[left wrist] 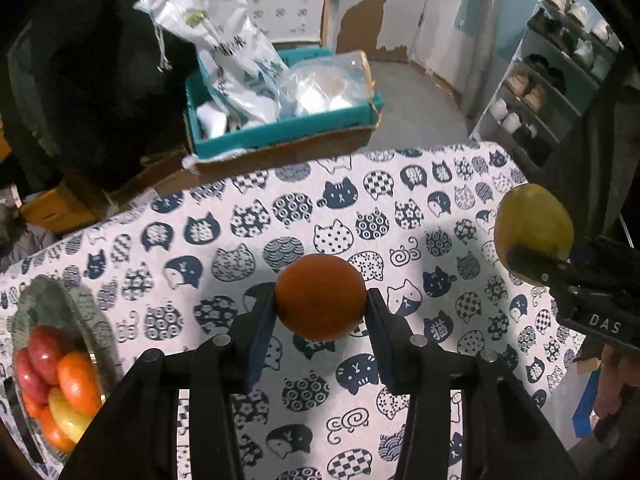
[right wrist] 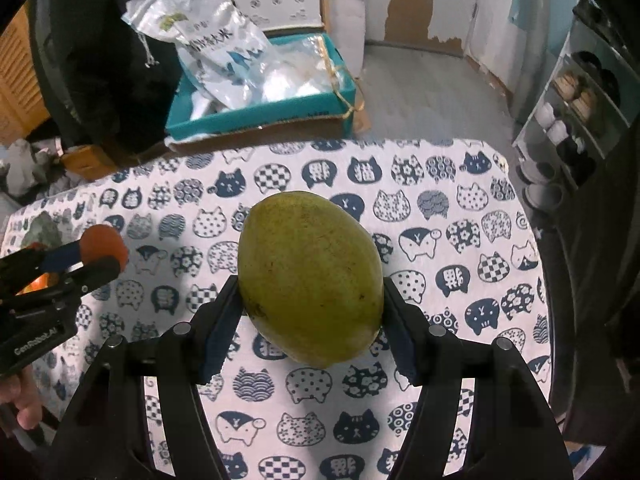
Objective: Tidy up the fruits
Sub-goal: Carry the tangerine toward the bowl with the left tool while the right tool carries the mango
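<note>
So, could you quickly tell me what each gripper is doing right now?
Left gripper: closed on the orange.
Right gripper: closed on the green mango.

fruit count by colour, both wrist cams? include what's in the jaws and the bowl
Orange: 4, one in the left gripper, three showing in the glass bowl
Red: 2, both in the bowl
Yellow: 1, in the bowl
Green: 1, the mango in the right gripper
Total: 8 visible; the bowl is cut off at the frame edge, so more may be hidden.
</note>
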Demonstrator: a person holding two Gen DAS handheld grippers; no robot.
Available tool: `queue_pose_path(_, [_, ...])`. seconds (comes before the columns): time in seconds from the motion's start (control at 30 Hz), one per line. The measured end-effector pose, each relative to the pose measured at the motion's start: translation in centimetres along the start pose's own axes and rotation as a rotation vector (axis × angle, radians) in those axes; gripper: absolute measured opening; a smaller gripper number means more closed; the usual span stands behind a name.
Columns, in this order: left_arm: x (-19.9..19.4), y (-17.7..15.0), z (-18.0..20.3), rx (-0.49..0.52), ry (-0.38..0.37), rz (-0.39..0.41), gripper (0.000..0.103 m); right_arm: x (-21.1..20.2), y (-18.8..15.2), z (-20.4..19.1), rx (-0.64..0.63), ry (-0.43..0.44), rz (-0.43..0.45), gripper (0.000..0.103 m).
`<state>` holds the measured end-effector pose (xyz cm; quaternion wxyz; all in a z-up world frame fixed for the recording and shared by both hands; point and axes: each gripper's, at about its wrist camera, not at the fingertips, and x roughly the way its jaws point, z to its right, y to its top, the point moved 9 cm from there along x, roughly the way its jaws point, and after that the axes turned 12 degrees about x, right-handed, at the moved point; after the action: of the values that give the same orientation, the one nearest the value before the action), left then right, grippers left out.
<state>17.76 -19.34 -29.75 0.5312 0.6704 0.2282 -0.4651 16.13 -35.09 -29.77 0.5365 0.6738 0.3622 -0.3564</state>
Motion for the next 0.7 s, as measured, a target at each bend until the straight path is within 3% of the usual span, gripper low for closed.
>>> queue_pose_path(0.7, [-10.3,0.2,-3.2,-0.02,0.037,0.153,0.046,-7.4,1.0,-6.2,-0.074,0.115,0.129,0.067])
